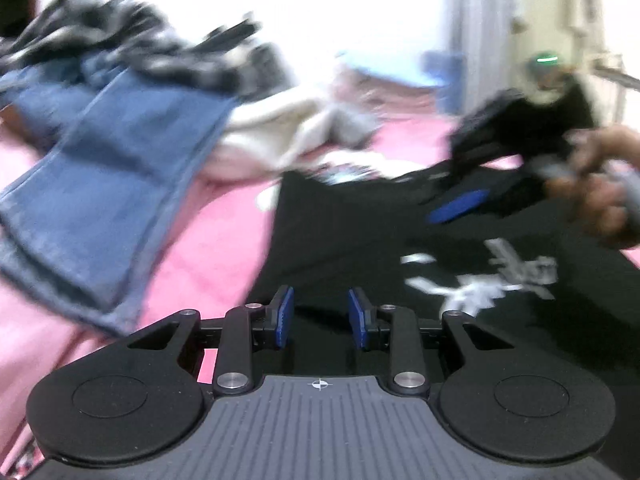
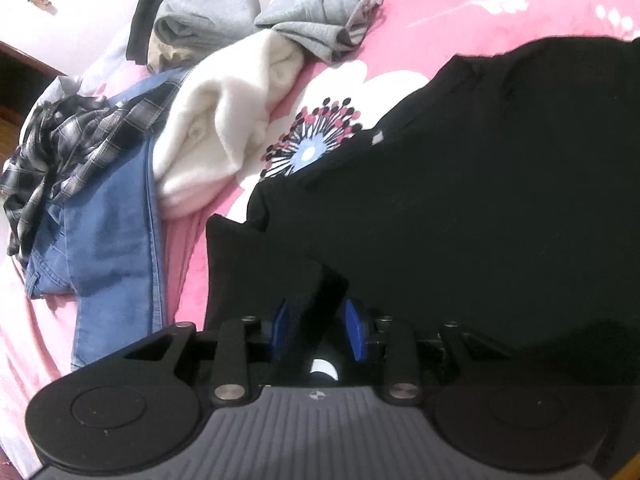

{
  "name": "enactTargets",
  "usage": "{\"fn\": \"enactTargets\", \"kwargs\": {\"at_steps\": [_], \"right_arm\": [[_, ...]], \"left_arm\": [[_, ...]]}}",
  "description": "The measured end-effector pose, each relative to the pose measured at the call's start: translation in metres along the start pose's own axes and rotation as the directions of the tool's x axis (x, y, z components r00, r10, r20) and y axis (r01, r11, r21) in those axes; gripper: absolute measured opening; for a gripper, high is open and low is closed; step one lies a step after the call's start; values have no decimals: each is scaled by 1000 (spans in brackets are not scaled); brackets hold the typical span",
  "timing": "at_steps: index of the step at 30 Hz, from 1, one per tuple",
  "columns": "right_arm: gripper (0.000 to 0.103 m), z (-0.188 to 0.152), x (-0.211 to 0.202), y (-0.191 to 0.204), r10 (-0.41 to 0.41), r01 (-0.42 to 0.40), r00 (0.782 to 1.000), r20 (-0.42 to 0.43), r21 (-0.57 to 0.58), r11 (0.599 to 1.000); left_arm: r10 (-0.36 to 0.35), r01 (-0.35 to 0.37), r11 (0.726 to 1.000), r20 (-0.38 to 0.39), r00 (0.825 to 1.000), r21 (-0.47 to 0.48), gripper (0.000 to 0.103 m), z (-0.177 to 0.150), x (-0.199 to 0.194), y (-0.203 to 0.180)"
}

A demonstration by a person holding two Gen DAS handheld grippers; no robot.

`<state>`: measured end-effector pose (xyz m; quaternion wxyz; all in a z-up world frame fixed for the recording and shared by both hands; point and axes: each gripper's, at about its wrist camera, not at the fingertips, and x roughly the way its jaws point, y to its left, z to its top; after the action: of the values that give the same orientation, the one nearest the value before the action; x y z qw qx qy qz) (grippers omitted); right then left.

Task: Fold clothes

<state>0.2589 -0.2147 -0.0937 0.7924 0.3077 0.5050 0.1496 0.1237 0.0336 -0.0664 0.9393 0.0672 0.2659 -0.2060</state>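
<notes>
Lying flat on pink bed (image 2: 192, 264): black shirt (image 2: 480, 200). Left gripper (image 1: 320, 316) parted, empty; right gripper (image 2: 318, 330) parted around shirt fold.

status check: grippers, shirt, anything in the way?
Left gripper open, empty. Right gripper open around black shirt fold. Jeans, white sweater piled alongside.

Left view motion-blurred w/ blown-out bkgd; right view sharp.

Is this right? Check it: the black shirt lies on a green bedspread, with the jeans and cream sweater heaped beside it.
Wrong in one respect: the bedspread is pink with a flower print, not green, as the right wrist view shows. The black shirt does lie on it, with the jeans and cream sweater heaped beside it.
</notes>
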Motion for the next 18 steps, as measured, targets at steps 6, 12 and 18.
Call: {"fn": "enactTargets", "kwargs": {"at_steps": [6,12,18], "right_arm": [[34,5,22,5,-24,24,999,-35,13,1000],[8,7,28,15,-27,26,998,-52,-10,1000],[8,17,41,42,55,-57,997,-47,-32,998]], "left_arm": [[-67,72,980,-32,997,188,30,-3,26,-35],[-85,93,990,-73,994,104,8,-7,43,-22],[-177,146,917,-50,983,-371,2,-4,41,41]]}}
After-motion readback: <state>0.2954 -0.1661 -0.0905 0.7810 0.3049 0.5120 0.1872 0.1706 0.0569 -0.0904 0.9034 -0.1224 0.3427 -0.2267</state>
